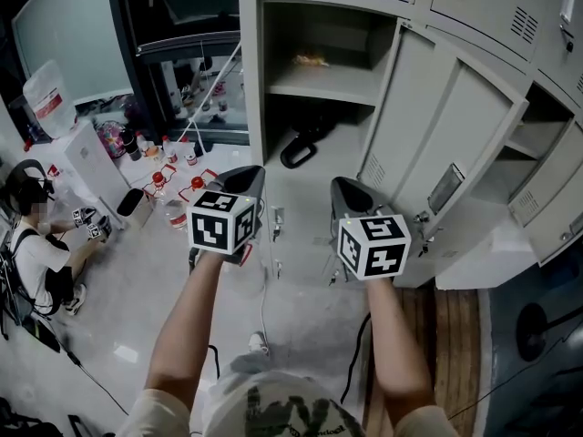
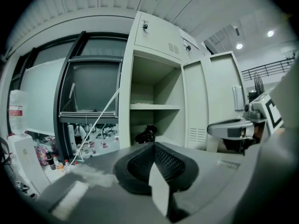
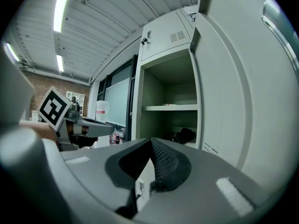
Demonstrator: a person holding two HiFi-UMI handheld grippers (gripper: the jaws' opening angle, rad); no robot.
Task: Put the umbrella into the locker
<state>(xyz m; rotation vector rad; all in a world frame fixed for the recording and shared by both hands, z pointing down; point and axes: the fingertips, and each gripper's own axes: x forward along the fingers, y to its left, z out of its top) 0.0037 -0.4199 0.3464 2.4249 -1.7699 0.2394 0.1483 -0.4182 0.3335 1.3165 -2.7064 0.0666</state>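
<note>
Head view, from the left: a person (image 1: 41, 244) sits on the pale floor (image 1: 137, 299) at the far edge. A big water jug (image 1: 44, 98) stands behind them, and a cluster of red-capped bottles (image 1: 173, 185) sits nearer the middle. Next comes the left gripper (image 1: 252, 173), pointed toward the locker (image 1: 251, 80). In the left gripper view its jaws are pressed together with nothing between them. The locker stands open straight ahead, and its shelf (image 1: 319, 85) bears a small yellowish item (image 1: 311, 60) too blurred to name. Below that shelf, in the lower compartment, lies the black umbrella (image 1: 301, 148), its looped handle toward the opening and well apart from both grippers. Just right of it, the right gripper (image 1: 339, 186) points the same way beside the left one. The right gripper view shows its jaws closed tip to tip and empty. Farther right the locker door (image 1: 455, 144) hangs wide open, and a neighbouring compartment (image 1: 537, 144) also stands open.
</note>
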